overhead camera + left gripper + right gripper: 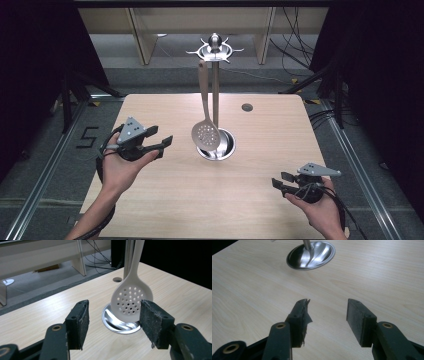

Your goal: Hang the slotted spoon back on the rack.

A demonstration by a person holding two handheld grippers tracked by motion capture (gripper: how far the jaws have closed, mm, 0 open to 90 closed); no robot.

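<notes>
A grey slotted spoon [205, 131] hangs by its handle from a metal utensil stand [215, 50], its perforated bowl [131, 299] just above the stand's round shiny base [226, 150]. My left gripper [164, 141] is held above the table left of the spoon, jaws open and pointing at it, nothing between them [113, 322]. My right gripper [279, 180] hovers low near the table's front right, open and empty [327, 315], facing the stand's base [312, 255].
The light wooden table [250, 200] has a small round cable hole [247, 107] at the back right. Beyond the table are wooden furniture legs [142, 40] and cables [295, 45] on a grey floor. Metal rails [45, 175] run along both sides.
</notes>
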